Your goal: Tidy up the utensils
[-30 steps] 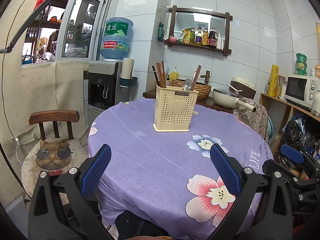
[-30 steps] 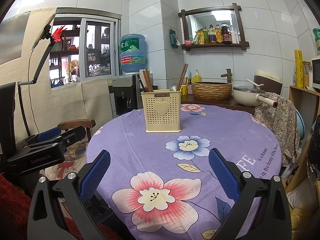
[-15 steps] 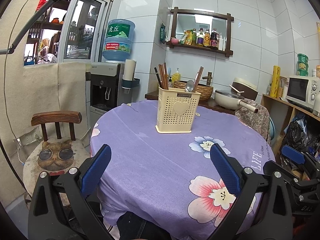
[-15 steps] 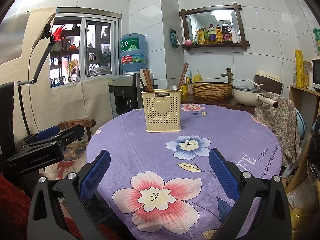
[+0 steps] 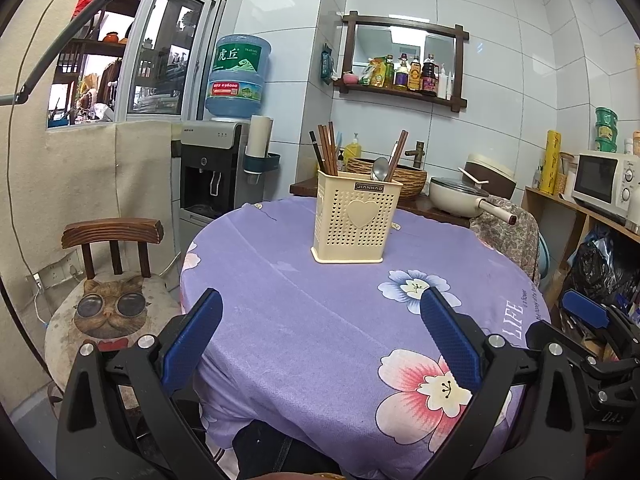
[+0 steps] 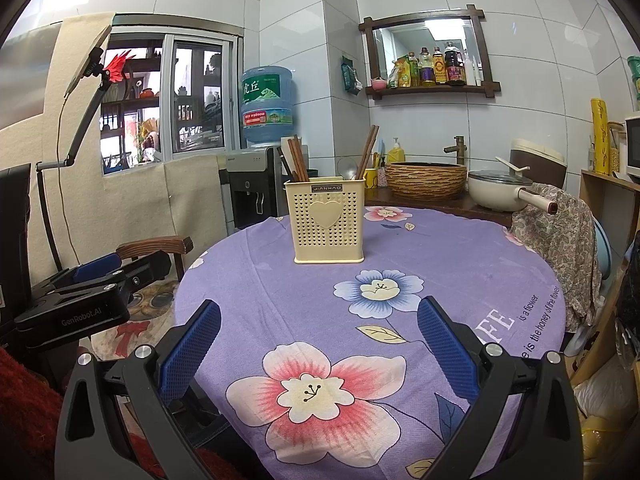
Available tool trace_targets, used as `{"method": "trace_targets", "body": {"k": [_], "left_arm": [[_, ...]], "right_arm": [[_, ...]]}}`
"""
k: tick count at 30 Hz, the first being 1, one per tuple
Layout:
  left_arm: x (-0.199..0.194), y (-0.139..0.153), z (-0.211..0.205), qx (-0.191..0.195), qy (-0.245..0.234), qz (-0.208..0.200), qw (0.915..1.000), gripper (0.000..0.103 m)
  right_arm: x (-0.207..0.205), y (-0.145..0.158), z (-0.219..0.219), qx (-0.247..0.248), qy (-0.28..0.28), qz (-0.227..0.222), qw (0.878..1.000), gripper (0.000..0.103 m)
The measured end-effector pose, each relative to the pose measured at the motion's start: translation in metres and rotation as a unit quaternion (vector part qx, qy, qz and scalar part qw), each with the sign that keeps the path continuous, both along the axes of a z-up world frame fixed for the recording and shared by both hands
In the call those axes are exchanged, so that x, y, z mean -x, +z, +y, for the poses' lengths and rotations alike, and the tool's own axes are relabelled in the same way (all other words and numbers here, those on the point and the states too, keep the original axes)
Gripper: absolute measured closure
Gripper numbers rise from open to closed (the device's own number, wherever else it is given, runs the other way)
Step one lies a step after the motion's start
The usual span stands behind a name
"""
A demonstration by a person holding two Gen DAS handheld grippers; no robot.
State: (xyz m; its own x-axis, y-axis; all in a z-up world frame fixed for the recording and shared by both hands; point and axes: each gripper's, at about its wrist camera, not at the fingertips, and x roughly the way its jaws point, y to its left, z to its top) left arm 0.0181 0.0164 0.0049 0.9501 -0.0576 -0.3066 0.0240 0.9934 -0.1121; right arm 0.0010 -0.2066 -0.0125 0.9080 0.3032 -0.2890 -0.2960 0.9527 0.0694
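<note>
A cream perforated utensil holder (image 5: 352,220) (image 6: 329,220) with a heart on its front stands upright on the round table's purple floral cloth (image 5: 320,320) (image 6: 400,248). Brown chopsticks (image 5: 326,148) (image 6: 296,158) lean in its left side; a metal spoon (image 5: 380,169) (image 6: 346,168) and more chopsticks (image 5: 398,154) (image 6: 367,152) rise from its right side. My left gripper (image 5: 320,314) hangs open over the near table edge, nothing between its blue pads. My right gripper (image 6: 318,324) is open too, empty, above the big pink flower print. Each gripper shows in the other's view: right gripper (image 5: 584,314), left gripper (image 6: 96,268).
A wooden chair with a cat cushion (image 5: 108,308) stands left of the table. Behind are a water dispenser (image 5: 212,176), a woven basket (image 6: 426,180), a cream pot (image 6: 504,194) and a cloth-draped chair (image 6: 556,236). A microwave (image 5: 604,184) sits on the right shelf.
The left gripper's view has drifted slightly, so the holder sits a bit further right and lower in it. The right gripper is nearly still. Both remain open and empty.
</note>
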Motion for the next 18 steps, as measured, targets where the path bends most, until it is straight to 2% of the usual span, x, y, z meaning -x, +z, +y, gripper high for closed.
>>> {"method": "trace_targets", "body": {"k": [18], "left_arm": [[0.0001,0.0008,-0.001,0.001,0.0,0.002,1.0,0.006]], "right_arm": [[-0.0009,-0.0003,0.0014,0.002,0.001,0.0,1.0,0.006]]}}
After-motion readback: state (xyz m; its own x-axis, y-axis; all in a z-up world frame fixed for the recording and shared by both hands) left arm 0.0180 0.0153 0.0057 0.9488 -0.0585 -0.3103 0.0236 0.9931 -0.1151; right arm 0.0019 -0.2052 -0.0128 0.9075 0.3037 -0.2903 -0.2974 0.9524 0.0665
